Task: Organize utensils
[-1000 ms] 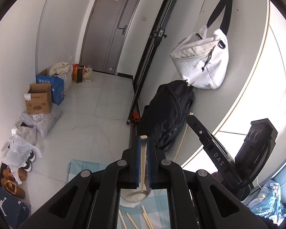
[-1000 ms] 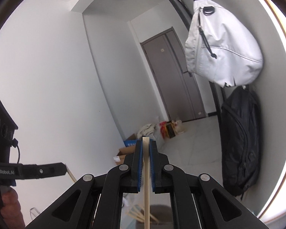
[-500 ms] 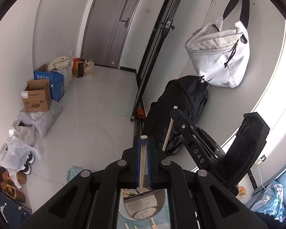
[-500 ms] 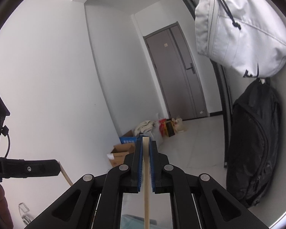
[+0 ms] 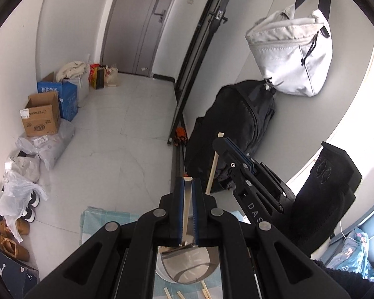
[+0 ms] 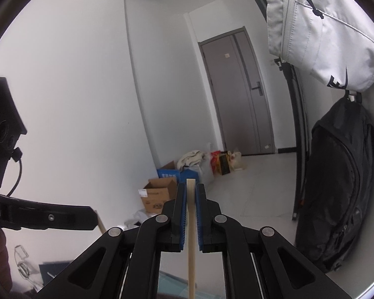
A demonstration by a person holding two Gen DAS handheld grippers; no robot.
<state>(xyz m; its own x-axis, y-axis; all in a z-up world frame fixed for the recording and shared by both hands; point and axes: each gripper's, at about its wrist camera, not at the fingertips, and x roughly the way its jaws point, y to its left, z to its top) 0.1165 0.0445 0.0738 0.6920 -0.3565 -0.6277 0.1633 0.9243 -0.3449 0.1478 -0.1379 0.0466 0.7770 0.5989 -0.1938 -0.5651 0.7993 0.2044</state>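
Note:
My left gripper (image 5: 187,184) is shut on a pale wooden chopstick (image 5: 186,209) that stands upright between its blue pads, above a round metal container (image 5: 187,264) on a checked blue cloth (image 5: 99,221). Loose chopsticks (image 5: 204,291) lie on the cloth below the container. My right gripper (image 6: 190,189) is shut on another wooden chopstick (image 6: 191,236), also upright. It shows in the left wrist view (image 5: 233,149) to the right, holding its chopstick (image 5: 213,167) beside the container. The left gripper's finger shows in the right wrist view (image 6: 49,218) at the left.
Cardboard boxes (image 5: 41,114), plastic bags (image 5: 20,191) and shoes (image 5: 11,239) line the left wall. A black backpack (image 5: 236,129) and a white bag (image 5: 291,57) hang on the right wall. A grey door (image 5: 142,22) is at the far end.
Both grippers have tilted and shifted while keeping their chopsticks. The left gripper came over the metal container, and the right gripper moved in closer beside it.

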